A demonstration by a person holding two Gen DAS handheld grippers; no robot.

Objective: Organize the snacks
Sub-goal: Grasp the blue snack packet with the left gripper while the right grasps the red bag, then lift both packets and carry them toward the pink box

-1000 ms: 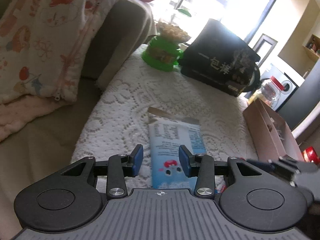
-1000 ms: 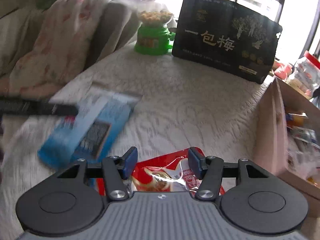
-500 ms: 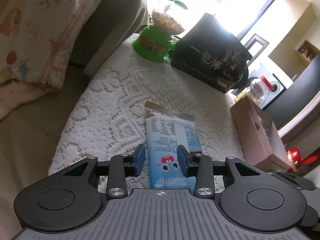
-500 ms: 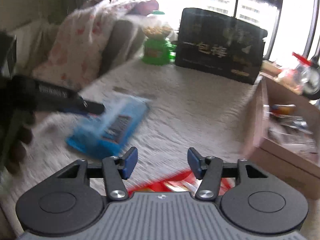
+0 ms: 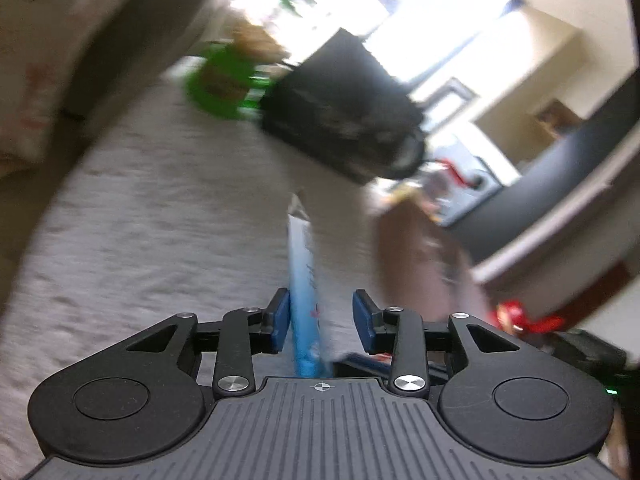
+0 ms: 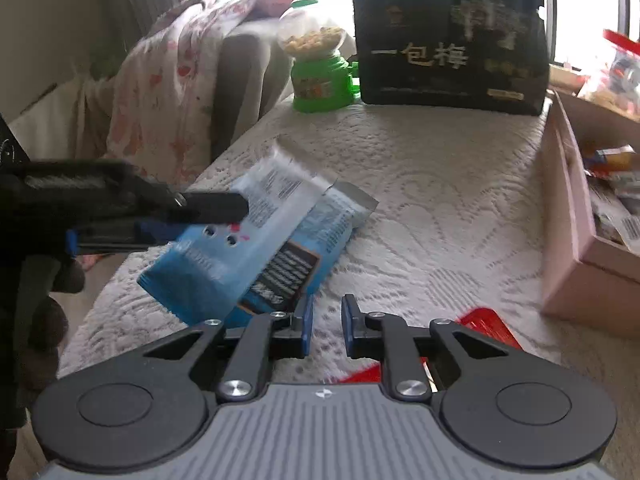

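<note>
Edge-on, the blue packet (image 5: 303,280) sits loosely in the parted left hand-held gripper (image 5: 320,322); the right hand-held gripper (image 6: 323,330) gapes empty.

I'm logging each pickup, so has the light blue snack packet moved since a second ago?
Yes. The light blue snack packet lay flat on the white lace tablecloth; now the left gripper has it tilted up off the cloth, nearer the black bag.

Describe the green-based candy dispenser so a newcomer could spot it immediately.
Start at the white lace-covered table and look to its far edge, where a large black snack bag with gold characters stands. Just to that bag's left stands the dispenser: the only bright green item, topped by a clear globe of yellowish candies.
</note>
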